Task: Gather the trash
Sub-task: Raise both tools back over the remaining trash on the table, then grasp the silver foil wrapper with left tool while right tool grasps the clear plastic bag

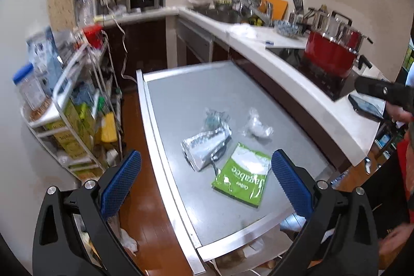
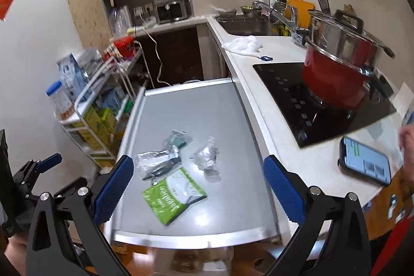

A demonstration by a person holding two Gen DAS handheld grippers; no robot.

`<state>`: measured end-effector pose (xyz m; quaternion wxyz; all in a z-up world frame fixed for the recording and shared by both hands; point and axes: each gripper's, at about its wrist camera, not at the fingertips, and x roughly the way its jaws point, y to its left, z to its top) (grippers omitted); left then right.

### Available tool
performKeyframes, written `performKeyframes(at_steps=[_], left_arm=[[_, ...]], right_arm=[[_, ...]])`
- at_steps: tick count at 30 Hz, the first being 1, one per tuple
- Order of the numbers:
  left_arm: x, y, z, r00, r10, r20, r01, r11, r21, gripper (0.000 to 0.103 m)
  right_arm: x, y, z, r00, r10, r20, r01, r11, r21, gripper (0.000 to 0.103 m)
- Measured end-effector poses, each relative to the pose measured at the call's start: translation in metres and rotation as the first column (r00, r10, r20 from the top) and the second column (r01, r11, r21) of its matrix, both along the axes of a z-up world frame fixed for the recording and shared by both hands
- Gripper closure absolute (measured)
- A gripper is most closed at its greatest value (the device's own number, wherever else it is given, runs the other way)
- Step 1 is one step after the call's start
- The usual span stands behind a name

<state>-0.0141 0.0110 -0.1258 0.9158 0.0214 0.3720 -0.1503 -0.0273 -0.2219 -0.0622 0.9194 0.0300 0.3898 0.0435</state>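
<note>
Several pieces of trash lie on the grey steel table (image 1: 181, 100) (image 2: 207, 107). A green snack bag (image 1: 242, 177) (image 2: 174, 194) lies flat nearest me. Behind it is a crumpled silver wrapper (image 1: 204, 149) (image 2: 156, 159). A clear crinkled wrapper (image 1: 216, 118) (image 2: 178, 139) and a clear plastic wad (image 1: 256, 127) (image 2: 207, 155) lie farther back. My left gripper (image 1: 207, 183) hangs open above the near part of the table, nothing between its blue pads. My right gripper (image 2: 198, 188) is open too, above the green bag, holding nothing. Part of the left gripper (image 2: 38, 167) shows at the far left of the right wrist view.
A white counter (image 2: 258, 100) runs along the table's right side with a black cooktop (image 2: 310, 110), a red pot (image 2: 339, 74) and a phone (image 2: 367, 163). A wire rack (image 1: 75, 120) of food packs stands to the left. A sink (image 2: 245, 26) is at the back. Bags sit on the wooden floor (image 1: 145, 224).
</note>
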Motion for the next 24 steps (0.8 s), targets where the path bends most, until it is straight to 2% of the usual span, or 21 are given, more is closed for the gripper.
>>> performKeyframes(at_steps=[5,9,14,19,24], left_arm=[[0.030,0.005,-0.028,0.997,-0.005,-0.083,0.003,1.000,-0.026,0.002],[0.054,-0.001,-0.043,0.994,-0.020,-0.104,0.019,1.000,-0.011,0.002],[0.086,-0.019,-0.067,0.987,-0.087,-0.138,0.091,0.996,0.019,0.002],[0.112,-0.029,-0.083,0.972,-0.156,-0.177,0.166,0.985,0.045,0.002],[0.135,-0.037,-0.104,0.940,-0.237,-0.246,0.256,0.965,0.049,0.002]], right_arm=[[0.036,0.010,-0.025,0.998,0.037,-0.060,-0.040,0.998,-0.043,0.004],[0.072,0.016,-0.053,0.991,0.057,-0.122,-0.064,0.997,-0.053,0.004],[0.112,0.024,-0.095,0.971,0.078,-0.225,-0.094,0.994,-0.062,0.004],[0.143,0.029,-0.130,0.948,0.086,-0.307,-0.121,0.988,-0.099,0.004],[0.160,0.033,-0.153,0.928,0.092,-0.360,-0.138,0.985,-0.106,0.004]])
